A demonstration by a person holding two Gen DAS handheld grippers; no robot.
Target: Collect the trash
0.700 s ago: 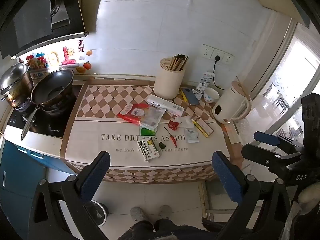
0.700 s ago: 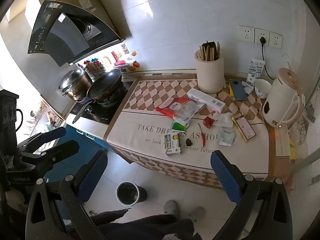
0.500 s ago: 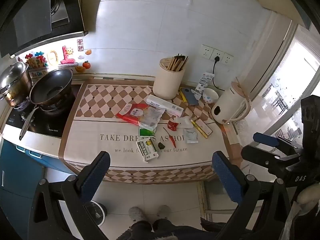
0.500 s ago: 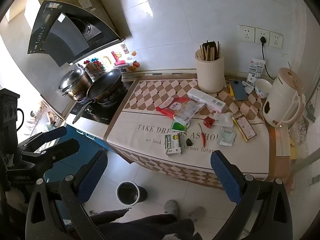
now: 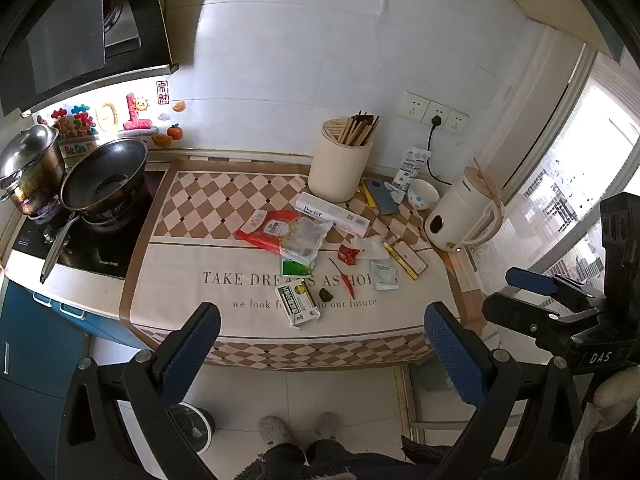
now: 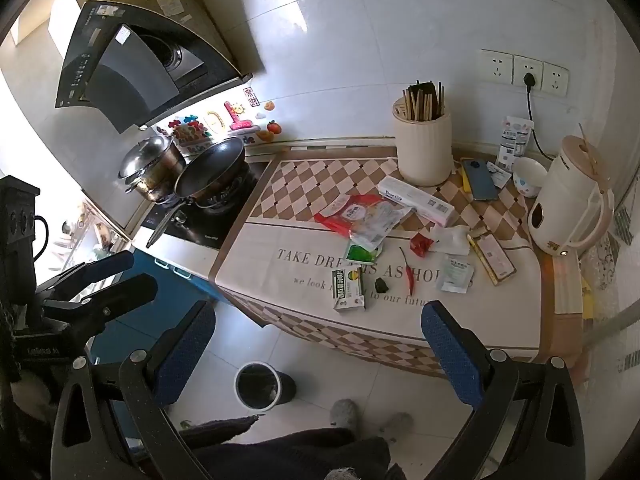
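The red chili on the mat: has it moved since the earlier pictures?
No. The red chili lies in the same place as before, between the small dark scrap and the white sachet on the printed mat.

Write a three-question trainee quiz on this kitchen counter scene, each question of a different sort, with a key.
1. True or false: the left gripper and the right gripper are both open and hold nothing.
2. Multiple choice: where is the waste bin? A) on the counter B) on the floor in front of the counter C) on the stove
3. Fill in: the red chili lies on the ______, between the small dark scrap and the white sachet.

Key: 1 true; 2 B; 3 tablecloth.
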